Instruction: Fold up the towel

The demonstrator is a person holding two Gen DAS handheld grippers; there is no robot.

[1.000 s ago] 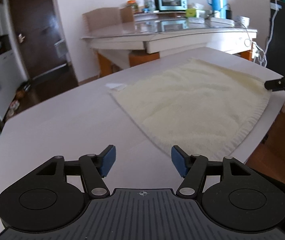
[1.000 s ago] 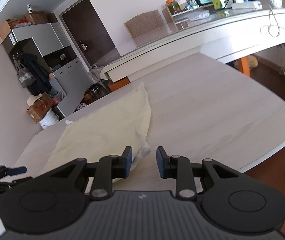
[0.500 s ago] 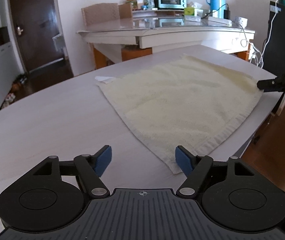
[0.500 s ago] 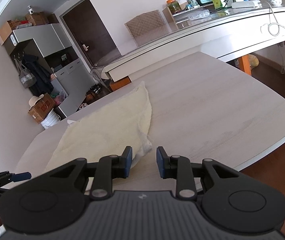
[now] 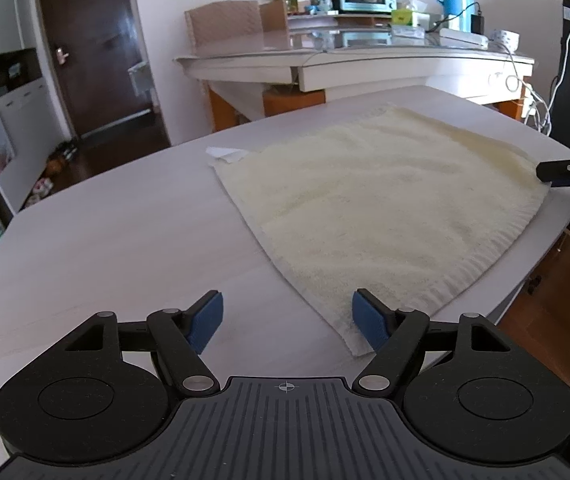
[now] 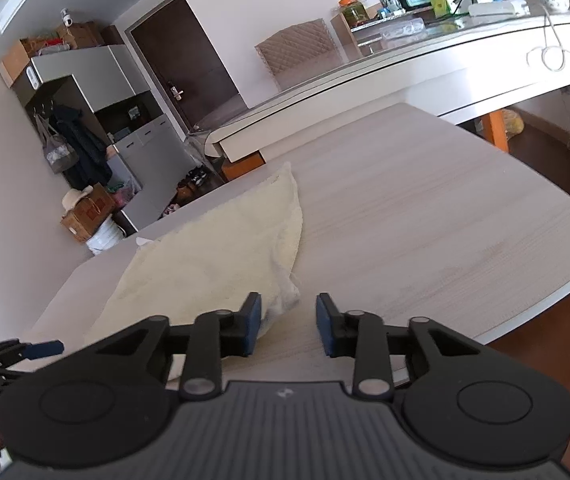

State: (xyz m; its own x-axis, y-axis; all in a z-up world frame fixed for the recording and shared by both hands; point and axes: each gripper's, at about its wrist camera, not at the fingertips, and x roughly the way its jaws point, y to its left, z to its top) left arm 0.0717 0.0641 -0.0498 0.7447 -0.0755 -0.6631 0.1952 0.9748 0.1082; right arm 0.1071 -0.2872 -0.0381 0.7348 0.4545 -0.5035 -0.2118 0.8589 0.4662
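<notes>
Towel (image 5: 385,208) lies flat on your bench (image 5: 125,248), long axis running from your wide-open left claw (image 5: 287,322) at one near corner toward your narrower, empty, closing right claw (image 6: 288,330).

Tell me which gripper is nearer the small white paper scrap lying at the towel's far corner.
Left. The left gripper sits at the towel's near corner, on the white paper scrap's side; the right gripper is at the opposite edge, the towel between.
</notes>
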